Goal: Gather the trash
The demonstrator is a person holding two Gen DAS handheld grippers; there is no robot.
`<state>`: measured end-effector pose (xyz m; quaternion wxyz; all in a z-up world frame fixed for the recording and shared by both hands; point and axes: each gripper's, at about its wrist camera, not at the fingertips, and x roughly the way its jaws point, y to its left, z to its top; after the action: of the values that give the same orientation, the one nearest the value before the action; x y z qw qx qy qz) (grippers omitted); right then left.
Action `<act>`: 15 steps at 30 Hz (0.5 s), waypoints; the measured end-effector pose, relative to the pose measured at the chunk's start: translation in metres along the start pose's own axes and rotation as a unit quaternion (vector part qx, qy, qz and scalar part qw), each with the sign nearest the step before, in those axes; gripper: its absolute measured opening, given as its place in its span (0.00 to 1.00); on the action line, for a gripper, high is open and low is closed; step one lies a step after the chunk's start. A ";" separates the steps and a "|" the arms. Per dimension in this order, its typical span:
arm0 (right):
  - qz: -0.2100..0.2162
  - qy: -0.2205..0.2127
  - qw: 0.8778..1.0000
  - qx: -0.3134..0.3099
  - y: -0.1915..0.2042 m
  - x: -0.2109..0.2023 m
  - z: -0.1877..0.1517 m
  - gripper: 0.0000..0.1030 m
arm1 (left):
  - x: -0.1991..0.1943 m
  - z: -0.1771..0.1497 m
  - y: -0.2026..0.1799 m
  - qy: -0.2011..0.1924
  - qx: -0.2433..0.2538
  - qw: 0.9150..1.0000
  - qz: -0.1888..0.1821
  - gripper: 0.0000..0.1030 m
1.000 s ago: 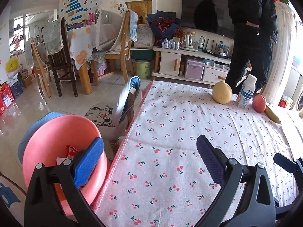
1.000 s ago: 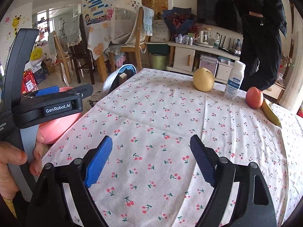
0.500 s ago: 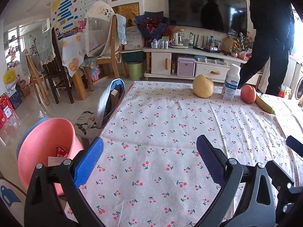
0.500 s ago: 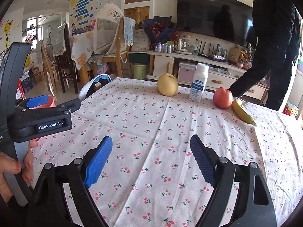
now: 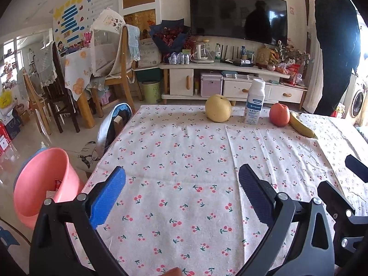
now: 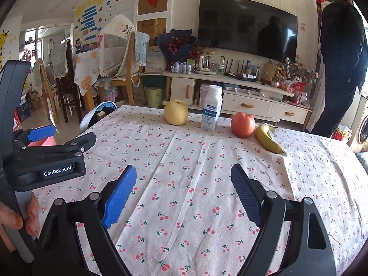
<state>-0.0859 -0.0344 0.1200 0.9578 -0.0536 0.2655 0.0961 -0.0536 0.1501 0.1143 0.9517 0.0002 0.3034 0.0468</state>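
Observation:
A pink bin (image 5: 43, 181) holding some wrappers stands on the floor left of the table; its rim peeks out pink (image 6: 44, 141) in the right wrist view. A white bottle (image 5: 254, 102) (image 6: 212, 108) stands at the table's far edge between a yellow pear (image 5: 218, 111) (image 6: 176, 112) and a red apple (image 5: 279, 114) (image 6: 243, 124), with a banana (image 5: 301, 125) (image 6: 268, 139) beside the apple. My left gripper (image 5: 181, 191) hovers open over the cherry-print cloth, empty. My right gripper (image 6: 184, 193) is open and empty too, just right of the left one.
The cherry-print tablecloth (image 5: 184, 161) covers the table. A blue-and-white bag (image 5: 110, 126) leans at the table's left edge. A person in dark clothes (image 5: 335, 46) stands at the far right by the TV cabinet (image 5: 230, 80). Chairs (image 5: 57, 87) crowd the left.
Both grippers have swung rightward along the table, so the bin slid to the left edge and the fruit and bottle came toward the centre. Both jaws stayed open.

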 end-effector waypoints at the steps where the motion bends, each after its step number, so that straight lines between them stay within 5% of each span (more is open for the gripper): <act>1: -0.004 -0.003 1.000 0.000 -0.003 -0.002 0.001 0.81 | 0.000 0.000 -0.002 0.001 -0.003 1.000 -0.007 0.96; 15: -0.030 -0.036 0.998 0.032 -0.042 -0.020 0.008 0.81 | -0.017 0.009 -0.034 -0.025 -0.006 0.999 -0.032 0.96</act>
<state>-0.0899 -0.0770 0.1389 0.9705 -0.0271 0.2318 0.0603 -0.0592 0.1149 0.1299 0.9599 -0.0138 0.2795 0.0181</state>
